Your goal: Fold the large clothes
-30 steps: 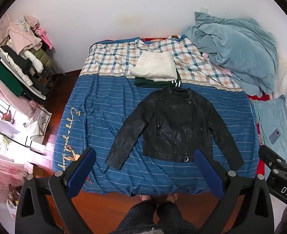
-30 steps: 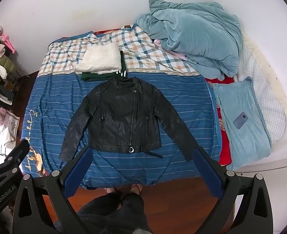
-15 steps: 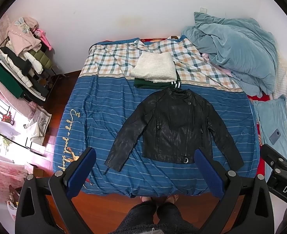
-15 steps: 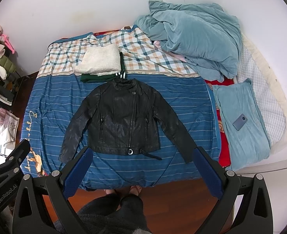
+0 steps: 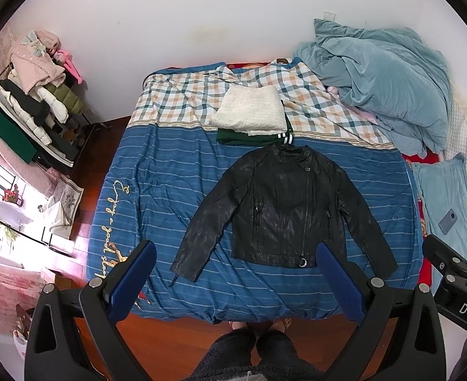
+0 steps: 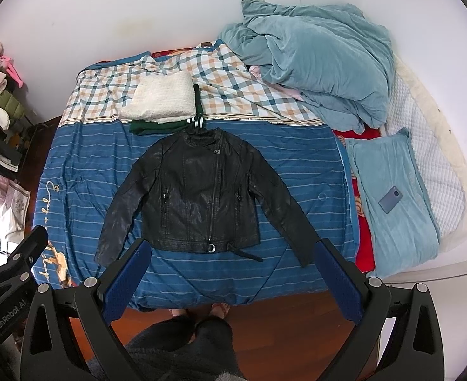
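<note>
We're looking down on the bed point(image 5: 157, 197), blue striped cover w/ a plaid band at 12 o'clock. A rumpled teal duvet point(image 5: 389, 82) fills the 1–2 o'clock corner. The black jacket point(image 5: 281, 209) lies flat mid-bed, front up, collar to 12, hem to 6, both sleeves splayed toward 7 and 5. Bare cover runs wide at 9 o'clock of it; less room at 3, where a teal pillow point(image 6: 392, 197) carries a phone point(image 6: 390, 199). Collar sits just beside a folded stack: white knit point(image 5: 249, 111) over a green garment point(image 5: 246, 138). Bed's near edge meets wood floor point(image 6: 290, 314) at 6 o'clock. Our left gripper point(image 5: 233, 282) and right gripper point(image 6: 230, 282) hang above that edge, both w/ jaws wide apart, holding nothing.
</note>
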Available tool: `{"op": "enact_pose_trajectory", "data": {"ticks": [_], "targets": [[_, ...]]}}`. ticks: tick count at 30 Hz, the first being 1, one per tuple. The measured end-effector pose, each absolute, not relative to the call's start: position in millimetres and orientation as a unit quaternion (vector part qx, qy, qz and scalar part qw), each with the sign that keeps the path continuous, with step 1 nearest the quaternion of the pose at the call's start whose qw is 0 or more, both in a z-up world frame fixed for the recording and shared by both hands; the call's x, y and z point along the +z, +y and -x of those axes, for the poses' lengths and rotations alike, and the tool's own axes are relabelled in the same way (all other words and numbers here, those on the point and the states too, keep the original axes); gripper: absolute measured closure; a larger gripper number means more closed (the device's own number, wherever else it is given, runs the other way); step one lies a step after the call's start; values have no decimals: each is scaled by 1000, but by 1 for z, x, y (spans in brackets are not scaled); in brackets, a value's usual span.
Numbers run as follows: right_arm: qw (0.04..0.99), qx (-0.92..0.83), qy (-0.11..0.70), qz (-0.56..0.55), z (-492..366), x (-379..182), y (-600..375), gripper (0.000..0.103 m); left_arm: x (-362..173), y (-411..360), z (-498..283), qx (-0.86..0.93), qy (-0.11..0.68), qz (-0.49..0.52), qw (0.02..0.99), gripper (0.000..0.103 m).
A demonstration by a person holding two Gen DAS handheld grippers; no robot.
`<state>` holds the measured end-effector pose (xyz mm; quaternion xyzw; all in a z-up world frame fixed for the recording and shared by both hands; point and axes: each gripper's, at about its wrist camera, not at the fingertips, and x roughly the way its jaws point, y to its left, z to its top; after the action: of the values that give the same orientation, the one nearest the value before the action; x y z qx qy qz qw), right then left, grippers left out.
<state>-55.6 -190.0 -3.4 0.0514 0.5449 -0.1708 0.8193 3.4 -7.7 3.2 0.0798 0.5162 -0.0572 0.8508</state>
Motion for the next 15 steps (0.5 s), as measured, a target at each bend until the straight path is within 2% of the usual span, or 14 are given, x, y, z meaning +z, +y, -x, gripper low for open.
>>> {"op": "enact_pose_trajectory", "data": {"ticks": [15], "targets": [[817, -171, 548, -52, 50, -3, -192, 0, 2, -12, -7, -64, 516, -75, 851, 0]]}}
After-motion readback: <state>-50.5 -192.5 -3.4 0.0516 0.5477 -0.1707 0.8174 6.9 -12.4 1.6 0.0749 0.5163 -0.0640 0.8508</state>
